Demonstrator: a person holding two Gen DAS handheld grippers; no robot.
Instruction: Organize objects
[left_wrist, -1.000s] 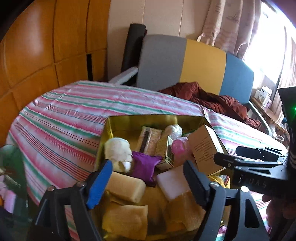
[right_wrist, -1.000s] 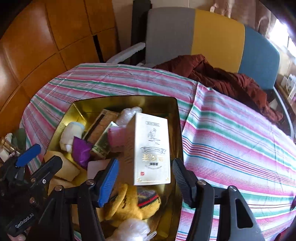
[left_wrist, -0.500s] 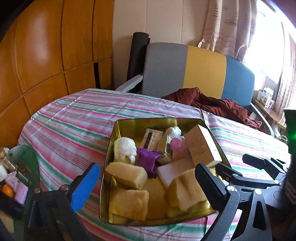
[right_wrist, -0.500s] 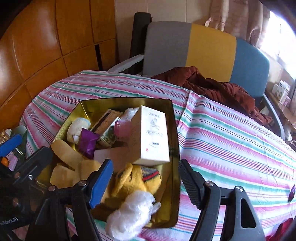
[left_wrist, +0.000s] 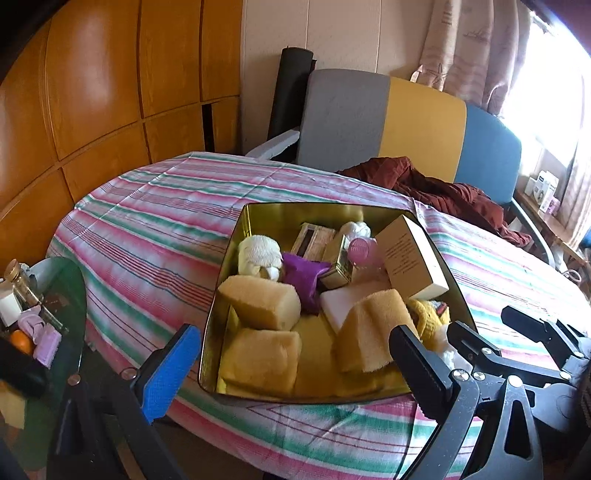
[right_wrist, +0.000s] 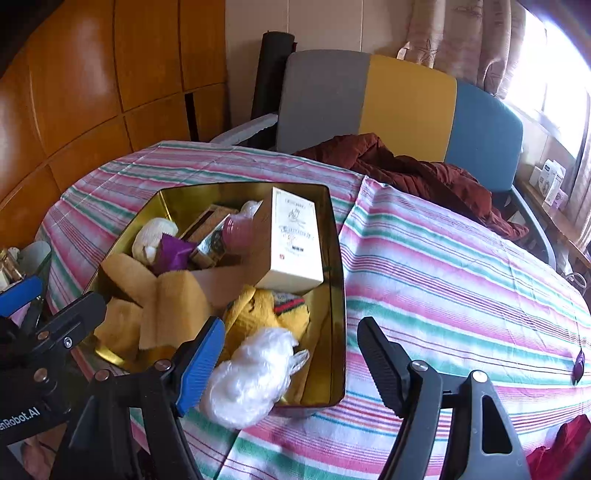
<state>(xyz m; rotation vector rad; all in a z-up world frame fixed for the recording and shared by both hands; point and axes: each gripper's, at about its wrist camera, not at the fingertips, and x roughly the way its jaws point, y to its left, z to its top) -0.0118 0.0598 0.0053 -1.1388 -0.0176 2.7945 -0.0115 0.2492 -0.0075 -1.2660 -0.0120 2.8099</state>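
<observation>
The striped tablecloth covered the table, and the gold tin sat near its front edge. Inside the tin a cream carton leaned against the right wall, yellow sponges filled the front left corner, and a white plastic bag lay at the front right corner. The left gripper stood wide open before the tin, gripping nothing. The right gripper, jaws just opening, was also empty.
</observation>
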